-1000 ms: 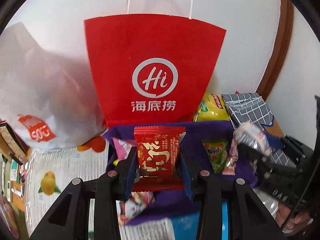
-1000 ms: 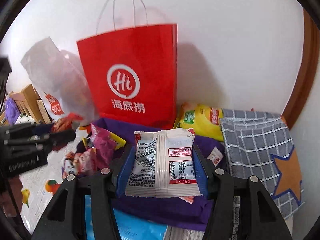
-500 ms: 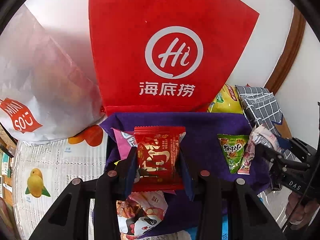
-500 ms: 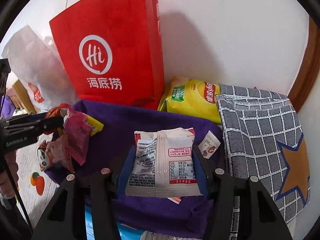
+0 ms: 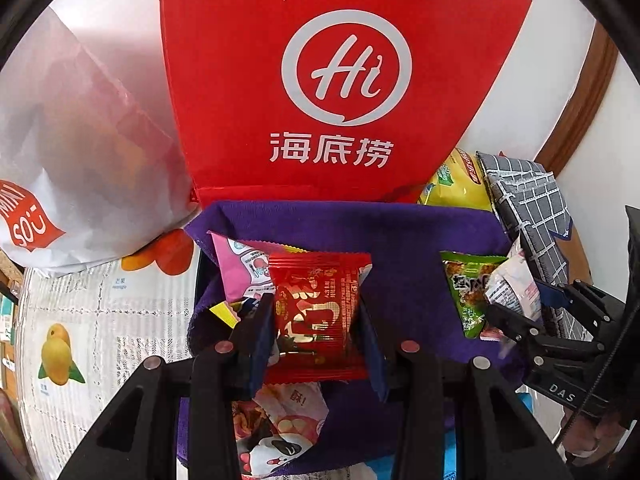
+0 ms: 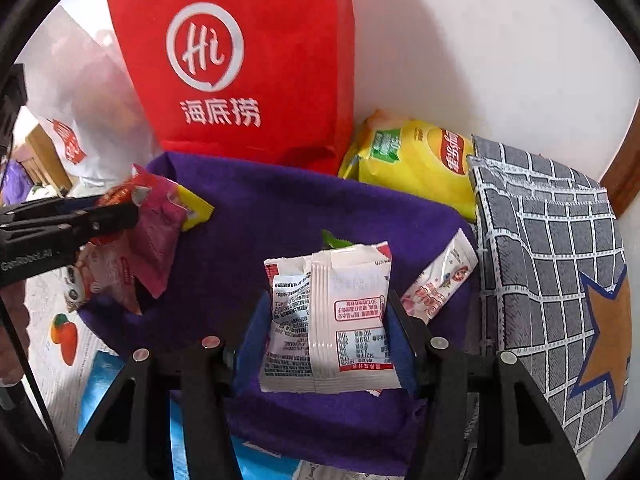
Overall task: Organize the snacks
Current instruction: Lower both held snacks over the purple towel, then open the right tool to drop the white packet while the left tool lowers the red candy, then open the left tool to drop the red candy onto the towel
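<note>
Because my own black gripper arms fill the bottom of both views, the near edge of the purple cloth [image 5: 404, 236] and whatever lies beneath it are cut off. My left gripper [image 5: 318, 320] is clamped on a red foil snack packet [image 5: 316, 312], held upright above the cloth; behind it a pink packet [image 5: 240, 268] is half hidden, and a cartoon-printed packet [image 5: 280, 428] shows only between the arms. My right gripper [image 6: 326, 328] pinches a white packet [image 6: 332, 320] with small printed text, its back seam facing the camera, also over the cloth.

The right wrist view alone shows most of a yellow chip bag [image 6: 412, 160] and a small white-and-red sachet [image 6: 440, 280] just beside my fingers; a green packet there is only a sliver behind the white one. The left wrist view shows that green packet [image 5: 464, 292] fully. A red paper bag [image 6: 248, 60] stands behind the cloth, its top cropped. A grey checked pouch [image 6: 548, 248] lies at the right.
</note>
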